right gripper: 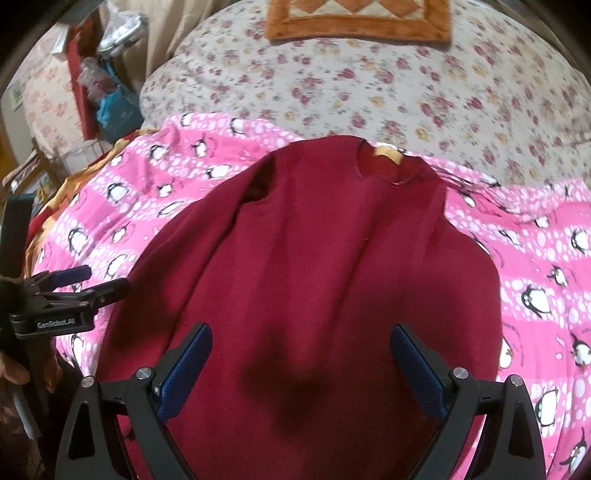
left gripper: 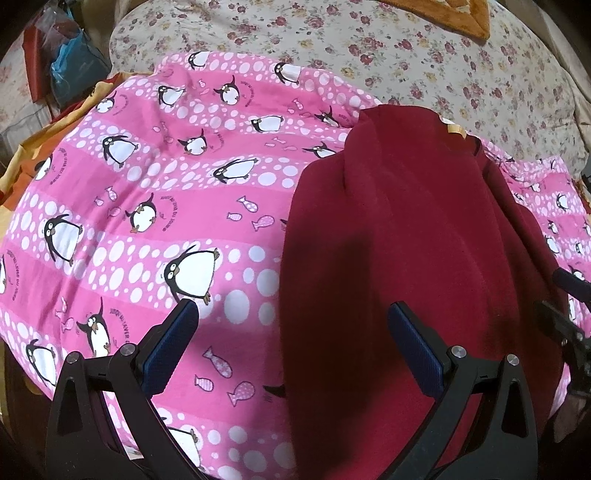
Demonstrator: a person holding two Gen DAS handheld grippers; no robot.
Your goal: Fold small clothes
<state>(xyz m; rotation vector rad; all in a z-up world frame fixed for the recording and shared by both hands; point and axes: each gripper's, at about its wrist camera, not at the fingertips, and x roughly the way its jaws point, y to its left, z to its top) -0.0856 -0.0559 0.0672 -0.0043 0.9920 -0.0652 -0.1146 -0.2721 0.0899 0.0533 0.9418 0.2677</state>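
A dark red sweater [right gripper: 314, 266] lies spread on a pink penguin-print blanket [left gripper: 147, 192], collar and label at the far end. It also shows in the left wrist view [left gripper: 424, 258] on the right. My left gripper [left gripper: 291, 317] is open and empty, hovering over the sweater's left edge; it shows from the side in the right wrist view [right gripper: 92, 282]. My right gripper [right gripper: 301, 339] is open and empty above the sweater's lower middle. It shows at the right edge of the left wrist view [left gripper: 561, 291].
A floral bedsheet [right gripper: 369, 85] covers the bed beyond the blanket [right gripper: 535, 277]. An orange patchwork mat [right gripper: 358, 18] lies at the far end. Bags and clutter [right gripper: 107, 92] stand at the far left beside the bed.
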